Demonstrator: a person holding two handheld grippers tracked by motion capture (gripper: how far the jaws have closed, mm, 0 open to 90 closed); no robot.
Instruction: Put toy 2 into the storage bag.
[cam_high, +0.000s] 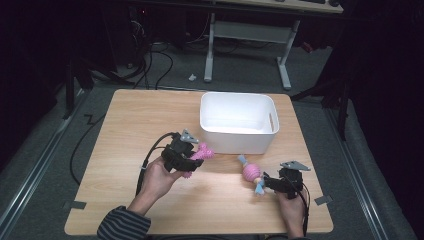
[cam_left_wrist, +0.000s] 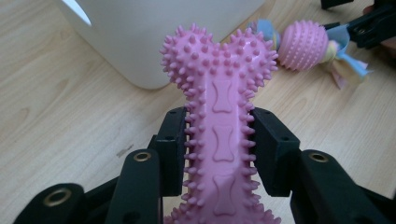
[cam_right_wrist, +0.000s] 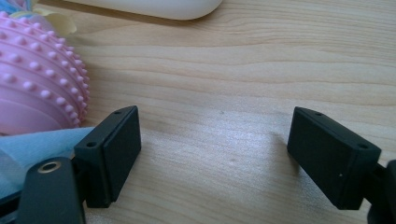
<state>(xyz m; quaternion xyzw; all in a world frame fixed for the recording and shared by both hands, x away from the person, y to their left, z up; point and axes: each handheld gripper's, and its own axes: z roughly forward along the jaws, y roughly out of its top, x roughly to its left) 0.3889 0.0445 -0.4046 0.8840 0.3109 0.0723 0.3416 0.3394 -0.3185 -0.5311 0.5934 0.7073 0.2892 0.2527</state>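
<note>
A pink spiked bone-shaped toy (cam_left_wrist: 219, 70) is held off the wooden table, and my left gripper (cam_left_wrist: 219, 128) is shut on its narrow middle, a pad pressing each side. In the high view the left gripper (cam_high: 194, 156) holds that bone toy (cam_high: 205, 151) just in front of the white bin (cam_high: 239, 107). A pink studded ball toy (cam_high: 251, 172) with pale blue and yellow cloth tails lies on the table to the right. My right gripper (cam_high: 266, 183) rests beside the ball toy, open (cam_right_wrist: 215, 154), with bare wood between its jaws and the ball (cam_right_wrist: 37, 79) left of them.
The white bin (cam_left_wrist: 154, 37) stands open-topped at the table's far middle, close behind both toys. Cables trail from both grippers toward the near edge. The table's edges (cam_high: 200, 231) drop to a dark floor with a desk frame behind.
</note>
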